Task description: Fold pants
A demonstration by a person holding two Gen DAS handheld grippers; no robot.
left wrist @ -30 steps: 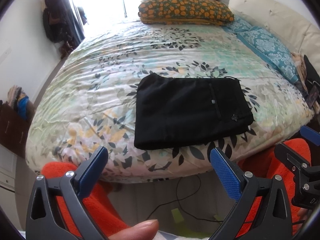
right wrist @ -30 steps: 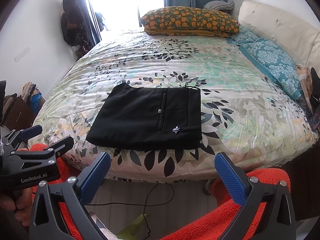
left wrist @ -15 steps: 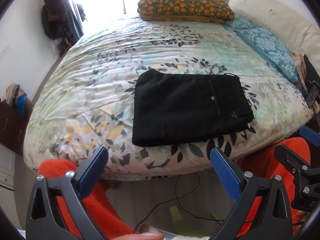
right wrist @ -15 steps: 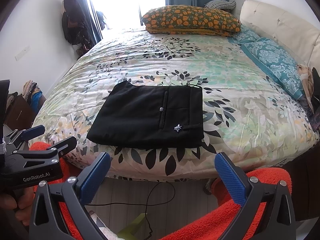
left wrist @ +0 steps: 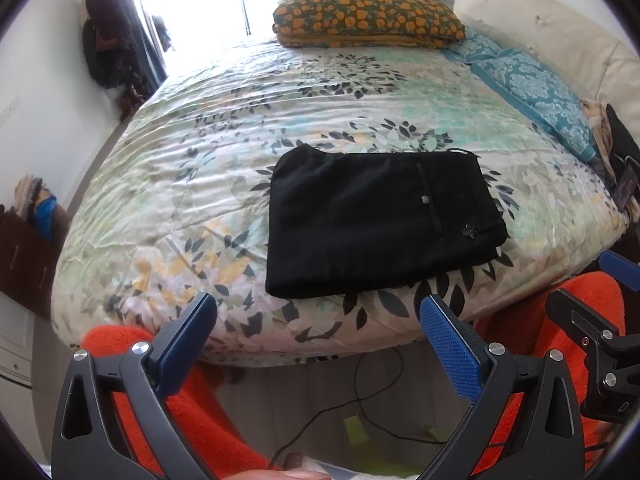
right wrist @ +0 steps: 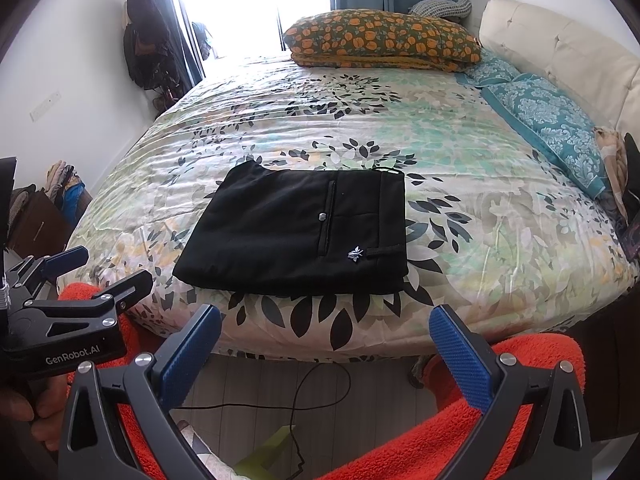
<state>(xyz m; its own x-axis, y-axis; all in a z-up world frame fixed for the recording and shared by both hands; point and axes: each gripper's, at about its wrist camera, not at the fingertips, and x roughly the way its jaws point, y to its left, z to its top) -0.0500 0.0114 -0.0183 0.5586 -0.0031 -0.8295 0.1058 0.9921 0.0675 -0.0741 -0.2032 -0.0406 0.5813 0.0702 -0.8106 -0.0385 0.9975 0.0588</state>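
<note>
The black pants lie folded into a flat, neat block on the bed, close to its near edge and about in the middle of that edge. A small silver button and a little white mark show on top of them. The left gripper hangs in the air in front of the near edge of the bed, with its two blue fingers spread wide and nothing between them. The right gripper is just beside it, also off the bed, opened wide and holding nothing. Neither gripper touches the pants. Fuzzy orange cloth shows under both grippers. At the far edge of the bed sits a pillow with orange flowers, and a blue pillow lies along the right edge. A thin black cord lies on the floor below the near edge.
</note>
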